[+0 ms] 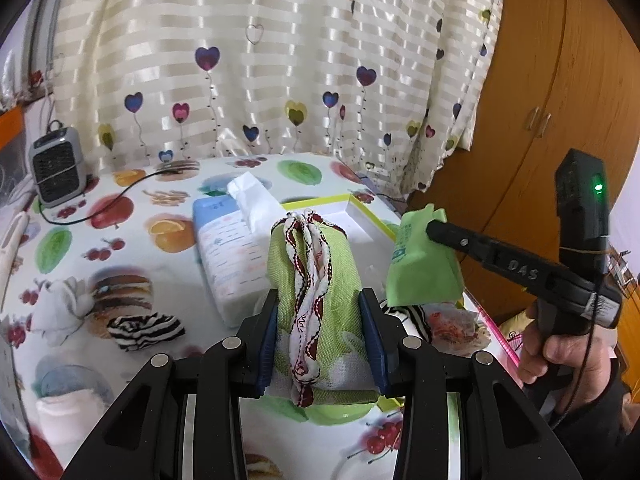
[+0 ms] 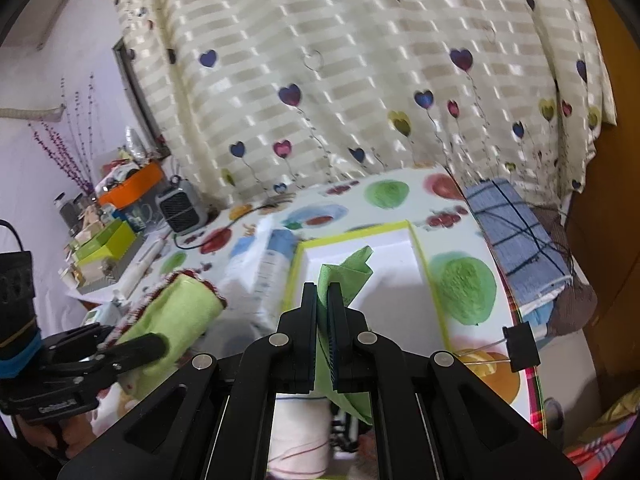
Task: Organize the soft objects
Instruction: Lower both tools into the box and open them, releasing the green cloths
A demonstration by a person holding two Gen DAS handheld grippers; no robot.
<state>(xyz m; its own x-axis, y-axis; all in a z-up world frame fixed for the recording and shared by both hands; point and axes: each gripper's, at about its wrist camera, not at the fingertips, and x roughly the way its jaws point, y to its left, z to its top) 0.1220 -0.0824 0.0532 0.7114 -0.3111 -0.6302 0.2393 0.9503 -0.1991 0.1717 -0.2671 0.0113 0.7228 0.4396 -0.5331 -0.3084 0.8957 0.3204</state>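
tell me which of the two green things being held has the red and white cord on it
The green cloth pouch in the left gripper; the right gripper holds a plain green folded sheet, no cord.

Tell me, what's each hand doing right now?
Left tongs clamped on green cloth pouch. Right tongs shut on green paper packet, above white box. Nothing blocking.

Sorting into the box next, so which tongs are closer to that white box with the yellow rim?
Right. The right tongs hold green cloth over the box; the left tongs sit short of it.
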